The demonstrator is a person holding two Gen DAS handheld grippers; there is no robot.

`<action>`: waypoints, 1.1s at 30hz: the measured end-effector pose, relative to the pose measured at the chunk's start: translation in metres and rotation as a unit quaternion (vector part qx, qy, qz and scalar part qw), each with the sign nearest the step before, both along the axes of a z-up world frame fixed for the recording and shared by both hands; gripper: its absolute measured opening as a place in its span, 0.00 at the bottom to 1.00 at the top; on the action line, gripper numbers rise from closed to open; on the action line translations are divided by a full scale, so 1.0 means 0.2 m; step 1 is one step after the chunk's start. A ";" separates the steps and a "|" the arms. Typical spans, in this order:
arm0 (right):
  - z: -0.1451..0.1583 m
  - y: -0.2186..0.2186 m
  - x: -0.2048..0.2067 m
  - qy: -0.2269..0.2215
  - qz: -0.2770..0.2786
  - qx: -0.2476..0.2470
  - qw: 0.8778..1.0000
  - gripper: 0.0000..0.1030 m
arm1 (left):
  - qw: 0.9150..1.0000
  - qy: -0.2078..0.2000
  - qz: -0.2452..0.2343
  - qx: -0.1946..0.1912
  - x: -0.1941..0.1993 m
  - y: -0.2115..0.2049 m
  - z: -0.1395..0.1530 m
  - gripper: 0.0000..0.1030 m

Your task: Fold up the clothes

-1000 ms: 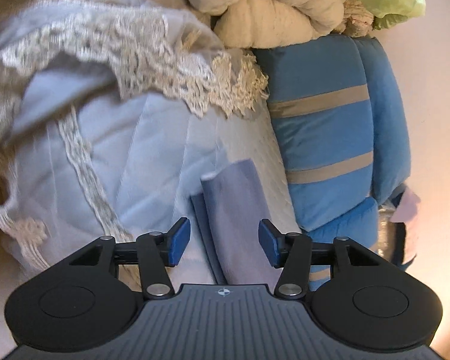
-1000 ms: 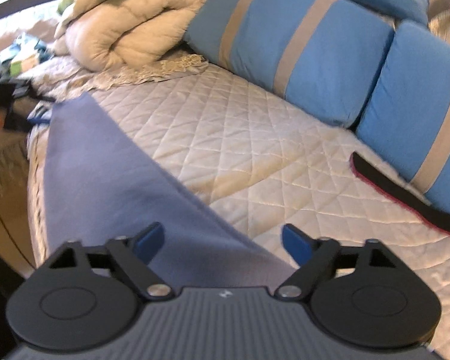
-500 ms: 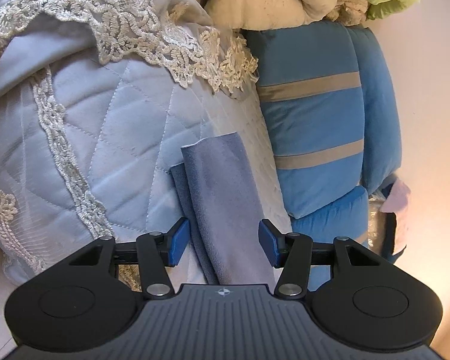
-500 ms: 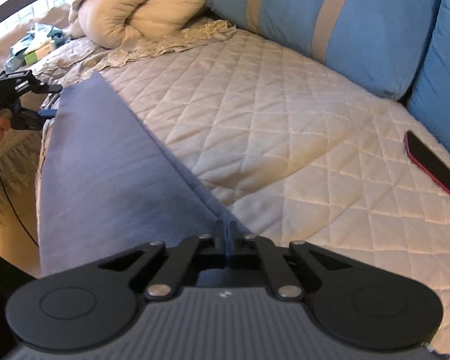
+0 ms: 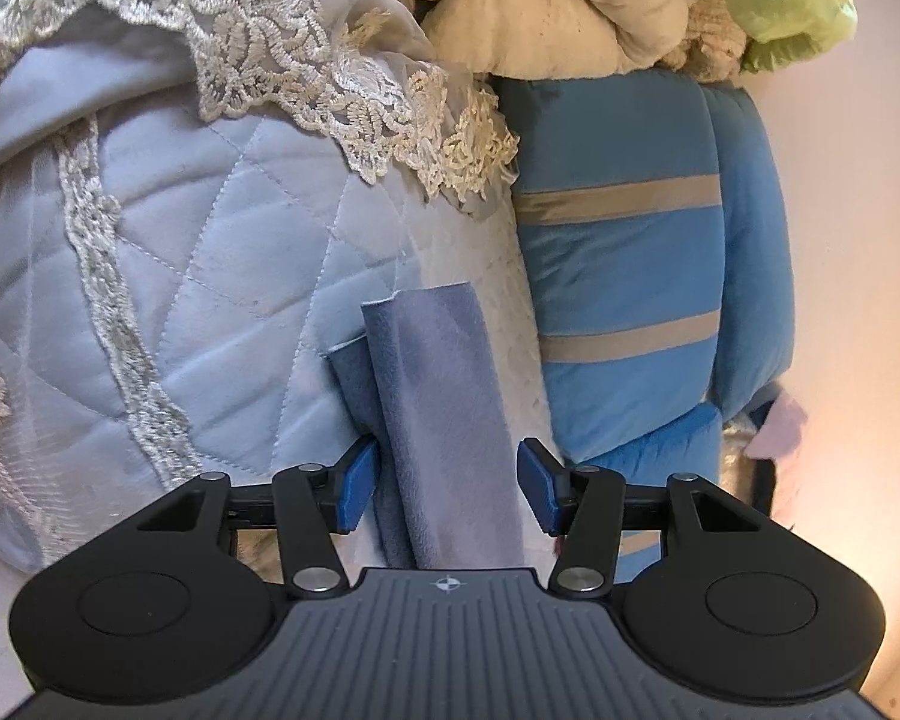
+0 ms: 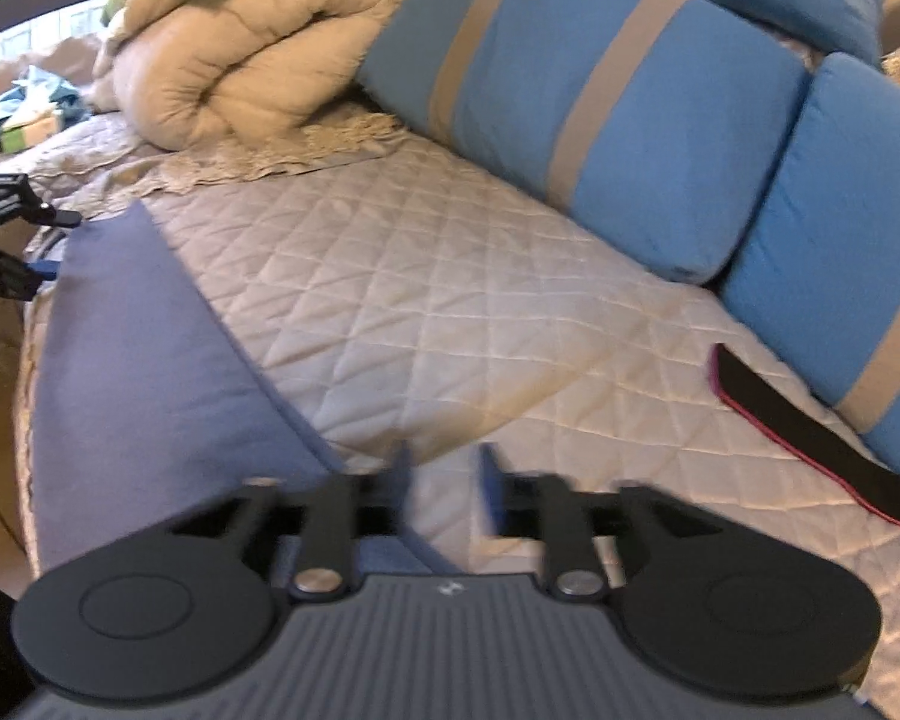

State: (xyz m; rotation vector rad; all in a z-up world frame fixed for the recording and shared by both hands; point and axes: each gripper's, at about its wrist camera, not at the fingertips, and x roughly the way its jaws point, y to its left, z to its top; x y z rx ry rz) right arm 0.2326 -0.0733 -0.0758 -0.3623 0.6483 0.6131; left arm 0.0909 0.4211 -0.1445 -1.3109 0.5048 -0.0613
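A blue-grey cloth [image 6: 132, 360] lies folded along the near edge of the quilted bed [image 6: 450, 312]. In the left wrist view the cloth's end [image 5: 438, 408] lies between the open fingers of my left gripper [image 5: 447, 483], its two layers visible. My right gripper [image 6: 444, 480] sits at the other end of the cloth, blurred, its jaws a small gap apart with nothing held between them. The left gripper also shows in the right wrist view [image 6: 45, 243] at the cloth's far corner.
Blue pillows with tan stripes [image 6: 600, 96] line the back of the bed. A rolled cream duvet [image 6: 240, 60] sits at the far end. A black strip with red edging [image 6: 810, 438] lies on the quilt at right. A lace-edged bedspread [image 5: 180, 240] hangs over the bed's side.
My right gripper closed on the cloth's corner half a second ago and has now opened partway. The left gripper moved closer in around the cloth's end and stayed open.
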 end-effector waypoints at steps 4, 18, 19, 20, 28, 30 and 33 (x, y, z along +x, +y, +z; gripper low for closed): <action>0.02 -0.02 -0.11 -0.008 -0.007 0.006 1.000 0.84 | 1.000 -0.005 0.014 -0.024 0.04 -0.01 -0.02 0.45; -0.09 0.00 -0.59 -0.018 -0.021 -0.042 0.999 1.00 | 0.930 -0.073 -0.074 0.354 -0.01 -0.42 0.78 0.06; -0.09 0.00 -0.60 -0.019 -0.021 -0.041 0.999 1.00 | 0.914 -0.084 -0.094 0.385 -0.01 -0.50 0.84 0.06; -0.08 0.00 -0.61 -0.019 -0.023 -0.040 0.999 1.00 | 0.897 -0.096 -0.114 0.416 -0.01 -0.59 0.91 0.06; -0.05 -0.05 -0.68 -0.026 -0.049 -0.033 0.998 1.00 | 0.771 -0.122 -0.294 0.552 0.06 -1.33 1.13 0.06; -0.03 -0.08 -0.71 -0.027 -0.056 -0.031 0.998 1.00 | 0.739 -0.114 -0.329 0.577 0.07 -1.49 1.11 0.06; -0.02 -0.13 -0.73 -0.022 -0.069 -0.022 0.997 1.00 | 0.700 -0.100 -0.363 0.607 0.09 -1.68 1.07 0.06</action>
